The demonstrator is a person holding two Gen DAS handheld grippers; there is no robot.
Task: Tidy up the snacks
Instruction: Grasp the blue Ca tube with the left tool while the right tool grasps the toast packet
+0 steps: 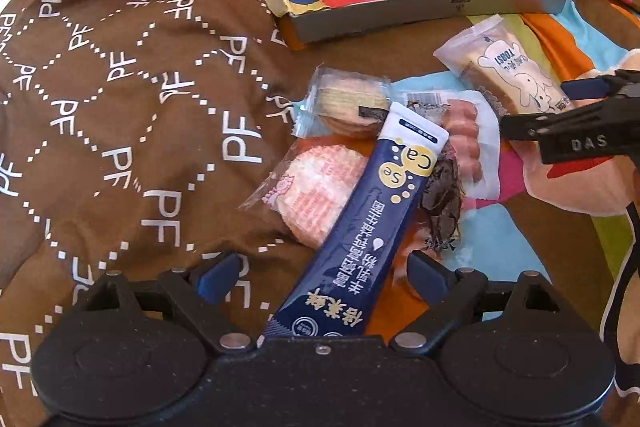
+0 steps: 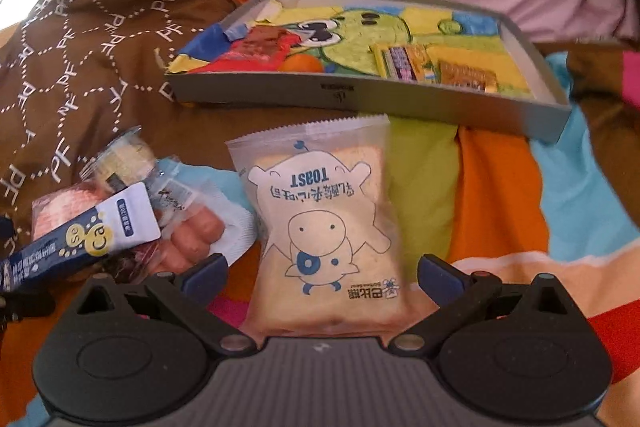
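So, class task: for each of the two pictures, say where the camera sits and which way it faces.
Left wrist: sits on the left gripper, looks forward over the navy stick sachet toward the grey tray; its open fingers and the right gripper show.
Right wrist: sits on the right gripper, looks over the toast packet toward the tray; its open fingers show.
Shared: tray, sachet, toast packet, sausage pack.

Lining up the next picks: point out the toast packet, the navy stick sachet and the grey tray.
toast packet (image 2: 320, 227), right wrist view, printed front.
navy stick sachet (image 1: 360, 211), left wrist view, mid-length.
grey tray (image 2: 332, 91), right wrist view, near wall.
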